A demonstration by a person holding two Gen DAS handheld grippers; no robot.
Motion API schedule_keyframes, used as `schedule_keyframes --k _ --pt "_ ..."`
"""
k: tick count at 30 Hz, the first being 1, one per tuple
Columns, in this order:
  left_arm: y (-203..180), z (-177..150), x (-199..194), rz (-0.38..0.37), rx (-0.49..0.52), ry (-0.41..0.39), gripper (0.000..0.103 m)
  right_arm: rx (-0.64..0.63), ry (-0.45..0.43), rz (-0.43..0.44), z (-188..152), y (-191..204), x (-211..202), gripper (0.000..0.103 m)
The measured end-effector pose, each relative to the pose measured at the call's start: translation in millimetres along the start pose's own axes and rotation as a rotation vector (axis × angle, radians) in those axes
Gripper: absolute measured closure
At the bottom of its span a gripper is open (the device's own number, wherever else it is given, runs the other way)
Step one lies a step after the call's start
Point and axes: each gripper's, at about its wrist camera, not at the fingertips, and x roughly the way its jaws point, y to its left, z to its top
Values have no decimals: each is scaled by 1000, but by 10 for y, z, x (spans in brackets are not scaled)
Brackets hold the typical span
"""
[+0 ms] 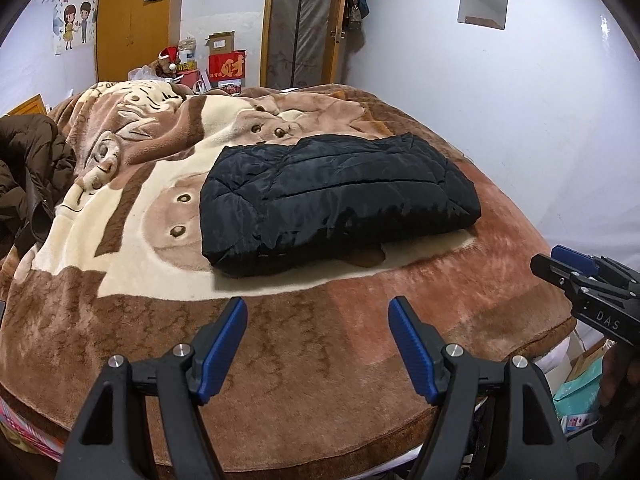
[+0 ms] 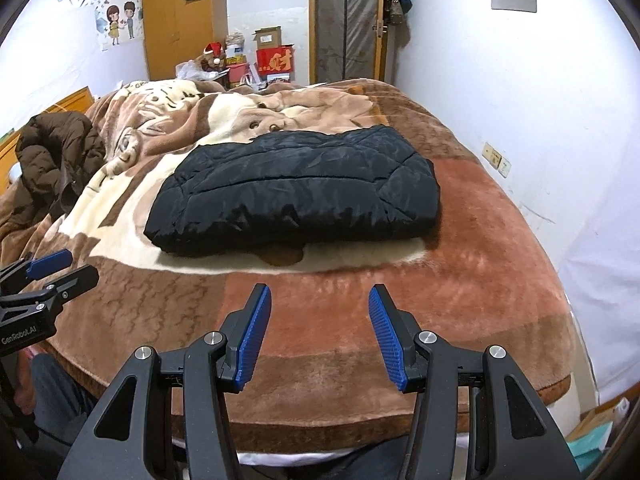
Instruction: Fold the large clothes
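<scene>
Black quilted jacket: lying folded on the plush blanket, at 12 o'clock from both grippers.
Handling: looking puffy, light, slippery; pinching a thick folded edge seems best.
Left gripper: standing wide open, holding nothing.
Right gripper: also gaping, empty.
Brown coat: waiting unfolded at 10 o'clock.

The folded jacket lies on the blanket, at 12 o'clock from both grippers. The second coat is heaped at 10 o'clock, well apart from it. The wardrobe stands behind the bed at 11 o'clock, the door at 12.
</scene>
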Motion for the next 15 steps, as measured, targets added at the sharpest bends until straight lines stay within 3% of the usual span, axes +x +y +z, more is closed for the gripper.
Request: schedule_keyframes --k 15 --pt "-28 -51 -4 -7 -13 9 28 2 12 5 -32 15 2 51"
